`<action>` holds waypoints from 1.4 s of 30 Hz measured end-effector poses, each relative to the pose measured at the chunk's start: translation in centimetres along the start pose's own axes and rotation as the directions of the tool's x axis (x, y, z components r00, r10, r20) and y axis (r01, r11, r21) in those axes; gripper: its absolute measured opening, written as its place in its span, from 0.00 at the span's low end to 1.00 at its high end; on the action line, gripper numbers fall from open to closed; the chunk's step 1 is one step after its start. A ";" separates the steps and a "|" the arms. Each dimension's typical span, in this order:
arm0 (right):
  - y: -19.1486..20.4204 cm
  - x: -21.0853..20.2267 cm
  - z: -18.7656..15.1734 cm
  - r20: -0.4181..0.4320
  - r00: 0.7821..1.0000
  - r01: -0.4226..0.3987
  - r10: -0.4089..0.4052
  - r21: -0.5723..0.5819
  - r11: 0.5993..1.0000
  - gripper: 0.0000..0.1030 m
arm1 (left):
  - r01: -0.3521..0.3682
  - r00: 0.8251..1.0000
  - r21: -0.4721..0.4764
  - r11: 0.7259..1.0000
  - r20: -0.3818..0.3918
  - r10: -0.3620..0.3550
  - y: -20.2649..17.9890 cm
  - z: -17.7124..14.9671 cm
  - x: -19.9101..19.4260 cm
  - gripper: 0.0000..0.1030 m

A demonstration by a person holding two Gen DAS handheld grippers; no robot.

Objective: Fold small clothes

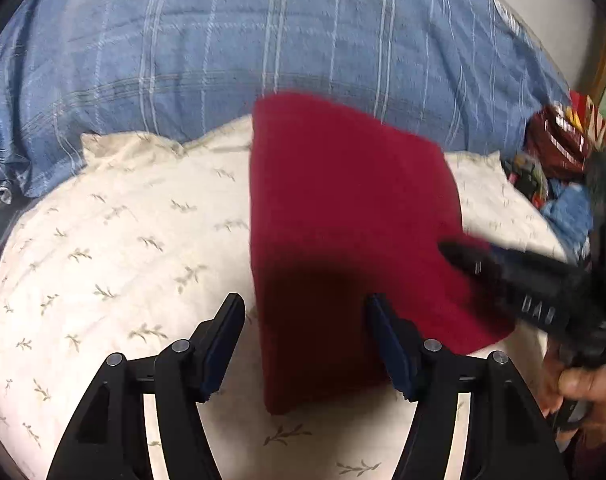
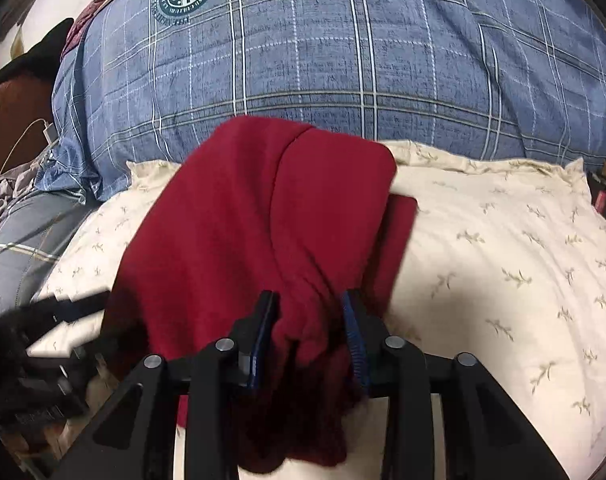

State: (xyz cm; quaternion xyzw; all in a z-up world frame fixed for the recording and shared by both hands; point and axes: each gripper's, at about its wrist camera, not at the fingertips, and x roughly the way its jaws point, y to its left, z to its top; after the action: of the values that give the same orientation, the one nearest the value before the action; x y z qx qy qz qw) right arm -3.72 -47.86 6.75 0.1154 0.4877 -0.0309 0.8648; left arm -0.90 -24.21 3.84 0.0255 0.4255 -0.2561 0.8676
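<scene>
A blue plaid quilt [image 2: 343, 60] with a round crest printed on it rises behind a cream pillow [image 1: 123, 240] patterned with small leaf sprigs, and on that pillow lies the red garment [image 1: 343, 220], partly folded over itself. The left gripper [image 1: 303, 344] hangs above the garment's near edge with its jaws well apart and nothing between the pads. The right gripper [image 2: 309, 336] has its jaws partly parted with a bunch of the red cloth between them; whether the pads press on it I cannot tell.
</scene>
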 end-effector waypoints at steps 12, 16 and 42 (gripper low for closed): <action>-0.9 -3.8 3.6 0.138 0.989 -0.074 0.057 0.125 0.989 0.63 | -0.022 0.999 0.031 0.999 -0.027 0.023 -1.2 0.3 2.2 0.66; -1.5 0.6 4.7 0.013 0.999 -0.054 0.053 0.166 0.985 0.60 | -0.018 0.999 0.024 1.000 -0.030 0.018 -1.2 0.4 2.5 0.68; -4.9 3.4 2.4 0.079 0.955 -0.297 0.287 0.207 0.932 0.78 | 0.259 0.959 -0.191 0.947 -0.068 -0.276 5.2 3.8 8.3 0.85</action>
State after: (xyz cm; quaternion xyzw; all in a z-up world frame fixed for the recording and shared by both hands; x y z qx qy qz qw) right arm -0.70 -53.02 4.20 0.2793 0.4383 0.0425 0.8533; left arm 8.49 -24.23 -0.86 -0.0992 0.4868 -0.3304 0.8025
